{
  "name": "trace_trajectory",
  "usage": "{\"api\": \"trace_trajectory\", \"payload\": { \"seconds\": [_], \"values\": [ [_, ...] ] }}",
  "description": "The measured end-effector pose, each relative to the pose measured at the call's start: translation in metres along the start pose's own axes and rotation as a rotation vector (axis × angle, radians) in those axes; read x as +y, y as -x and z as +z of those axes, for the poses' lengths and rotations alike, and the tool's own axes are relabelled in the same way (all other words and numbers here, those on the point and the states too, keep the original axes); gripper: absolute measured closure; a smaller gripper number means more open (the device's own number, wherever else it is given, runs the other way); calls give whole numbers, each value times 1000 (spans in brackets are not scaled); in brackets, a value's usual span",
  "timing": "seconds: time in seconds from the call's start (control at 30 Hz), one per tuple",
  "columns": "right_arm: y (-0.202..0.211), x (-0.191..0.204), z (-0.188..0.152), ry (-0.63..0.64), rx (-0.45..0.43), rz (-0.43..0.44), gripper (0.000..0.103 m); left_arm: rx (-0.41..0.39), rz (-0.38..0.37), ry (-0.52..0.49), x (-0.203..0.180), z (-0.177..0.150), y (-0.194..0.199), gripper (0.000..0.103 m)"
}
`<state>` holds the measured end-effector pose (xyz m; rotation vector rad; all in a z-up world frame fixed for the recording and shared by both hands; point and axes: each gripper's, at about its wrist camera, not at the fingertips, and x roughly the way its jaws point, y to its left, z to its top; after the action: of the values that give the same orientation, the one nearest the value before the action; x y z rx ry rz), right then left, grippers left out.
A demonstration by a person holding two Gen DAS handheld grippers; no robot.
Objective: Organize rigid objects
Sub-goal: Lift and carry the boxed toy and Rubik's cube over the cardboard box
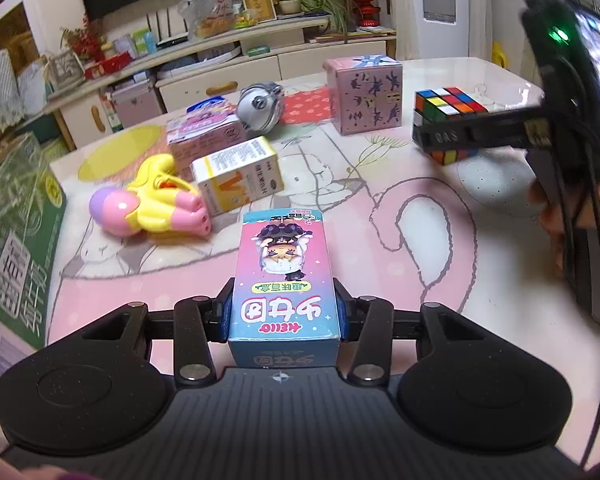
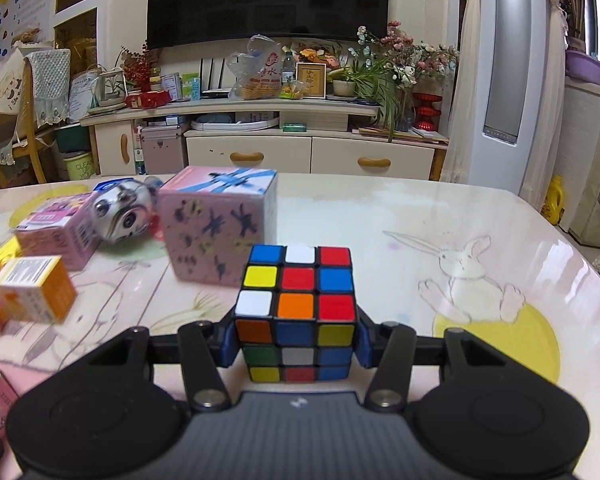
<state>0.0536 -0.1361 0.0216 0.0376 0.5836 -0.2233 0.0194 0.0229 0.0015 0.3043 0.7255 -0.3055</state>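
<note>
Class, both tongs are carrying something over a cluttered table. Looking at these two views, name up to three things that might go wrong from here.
1. The left tongs grip the tall cartoon box only near its rear end; most of it sticks out forward, so it may tip or slip.
2. The puzzle cube in the right tongs sits close to the pink tin; a careless move could knock it.
3. The yellow toy and orange-and-white carton lie ahead of the box, risking a collision.
</note>
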Motion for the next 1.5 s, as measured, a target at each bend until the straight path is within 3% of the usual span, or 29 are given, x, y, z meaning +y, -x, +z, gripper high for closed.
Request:
{"api": "trace_trajectory", "payload": {
  "seconds": [0.4, 0.93, 1.5],
  "values": [
    [33, 14, -20, -38, 28, -11, 51, -28, -9, 34, 24, -10, 24, 47],
    [76, 56, -28, 2, 30, 52, 52, -120, -34, 127, 66, 3, 71, 47],
    [131, 153, 8, 153, -90, 258, 52, -226, 62, 322, 172, 13, 117, 47]
  ]
}}
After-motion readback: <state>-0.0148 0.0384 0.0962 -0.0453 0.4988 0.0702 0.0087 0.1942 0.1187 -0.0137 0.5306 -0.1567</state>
